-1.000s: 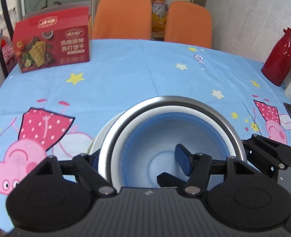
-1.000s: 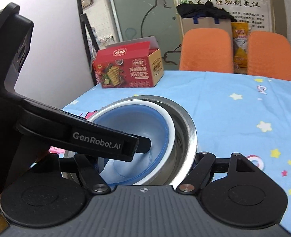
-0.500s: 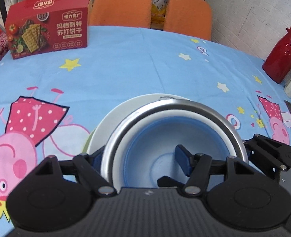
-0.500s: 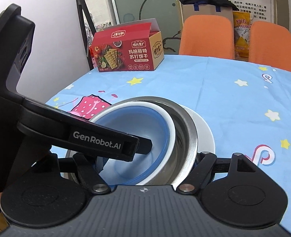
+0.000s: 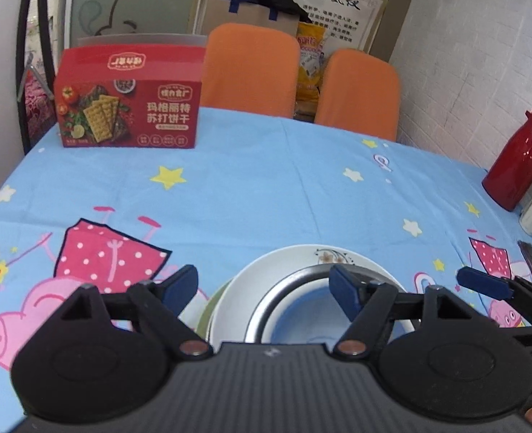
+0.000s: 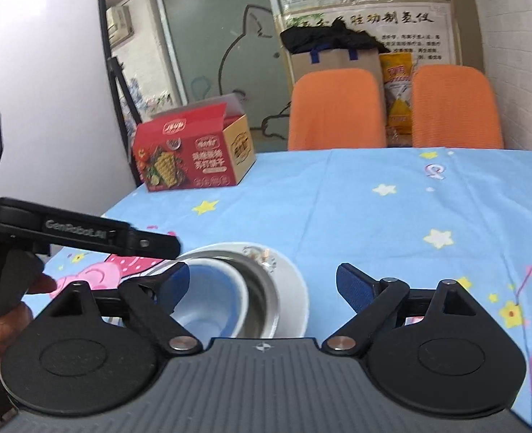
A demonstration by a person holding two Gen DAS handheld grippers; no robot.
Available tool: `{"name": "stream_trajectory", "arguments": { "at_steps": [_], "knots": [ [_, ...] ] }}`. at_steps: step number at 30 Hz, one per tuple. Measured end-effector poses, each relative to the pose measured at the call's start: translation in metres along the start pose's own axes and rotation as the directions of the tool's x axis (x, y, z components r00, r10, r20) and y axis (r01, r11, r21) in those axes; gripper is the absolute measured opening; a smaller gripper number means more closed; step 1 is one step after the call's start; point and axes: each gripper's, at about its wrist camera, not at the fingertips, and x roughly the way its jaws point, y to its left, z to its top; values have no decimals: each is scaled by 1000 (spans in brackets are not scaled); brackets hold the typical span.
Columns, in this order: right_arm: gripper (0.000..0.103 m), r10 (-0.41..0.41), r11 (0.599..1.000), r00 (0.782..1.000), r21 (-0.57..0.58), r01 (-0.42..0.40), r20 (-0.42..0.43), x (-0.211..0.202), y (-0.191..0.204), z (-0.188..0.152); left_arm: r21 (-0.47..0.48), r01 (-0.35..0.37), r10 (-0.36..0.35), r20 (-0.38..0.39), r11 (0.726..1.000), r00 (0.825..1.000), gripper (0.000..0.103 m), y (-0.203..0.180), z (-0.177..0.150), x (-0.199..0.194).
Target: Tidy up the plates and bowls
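Left wrist view shows the left gripper (image 5: 264, 287) with its jaws spread wide and holding nothing, one blue pad out over the cartoon tablecloth, the other above the bowls. Just beyond and below it sits the stack: a blue bowl (image 5: 302, 319) nested inside a steel bowl (image 5: 284, 288), which rests on a white plate (image 5: 237, 288) with a small flower print at its far rim. A green edge (image 5: 203, 319) peeks out under the plate's left side; what it belongs to cannot be told. The right gripper (image 5: 482, 285) enters at the right edge, near the stack but not touching it. Farther back on the desk (image 5: 266, 187) stand a red cracker box (image 5: 128, 108) on the left and a red thermos (image 5: 518, 166) at the right edge, with two orange chairs (image 5: 251, 72) behind the far side.

From the right wrist, the right gripper (image 6: 262, 283) also has its jaws spread and empty. The blue bowl (image 6: 211, 299), steel bowl (image 6: 262, 288) and white plate (image 6: 294, 285) lie low and left of centre, partly behind the left pad. The left gripper (image 6: 157, 243) reaches in from the left above the stack. The cracker box (image 6: 193, 158) stands beyond, with its top flap open.
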Motion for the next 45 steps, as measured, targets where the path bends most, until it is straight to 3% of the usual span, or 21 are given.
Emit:
{"name": "stream_trajectory", "arguments": {
  "at_steps": [5, 12, 21, 31, 37, 45],
  "knots": [
    [103, -62, 996, 998, 70, 62, -8, -9, -29, -8, -83, 8, -9, 0, 996, 1000, 73, 3, -14, -7],
    [103, -55, 994, 998, 97, 57, -27, -17, -41, -21, -95, -29, 29, -9, 995, 1000, 73, -9, -32, -16],
    [103, -61, 992, 998, 110, 57, 30, -54, -37, -49, -7, -77, 78, 95, 997, 992, 81, -56, -74, -60],
    [103, -157, 977, 983, 159, 140, 96, -113, -36, -102, 89, -137, 124, 137, 987, 983, 82, -103, -147, -77],
    [103, -256, 958, 965, 152, 245, 56, -127, -28, -121, 108, -164, 147, 150, 981, 978, 82, -116, -176, -89],
    [103, -274, 954, 961, 144, 265, 45, -142, -21, -134, 149, -153, 124, 191, 977, 974, 82, -127, -195, -108]
  ]
}}
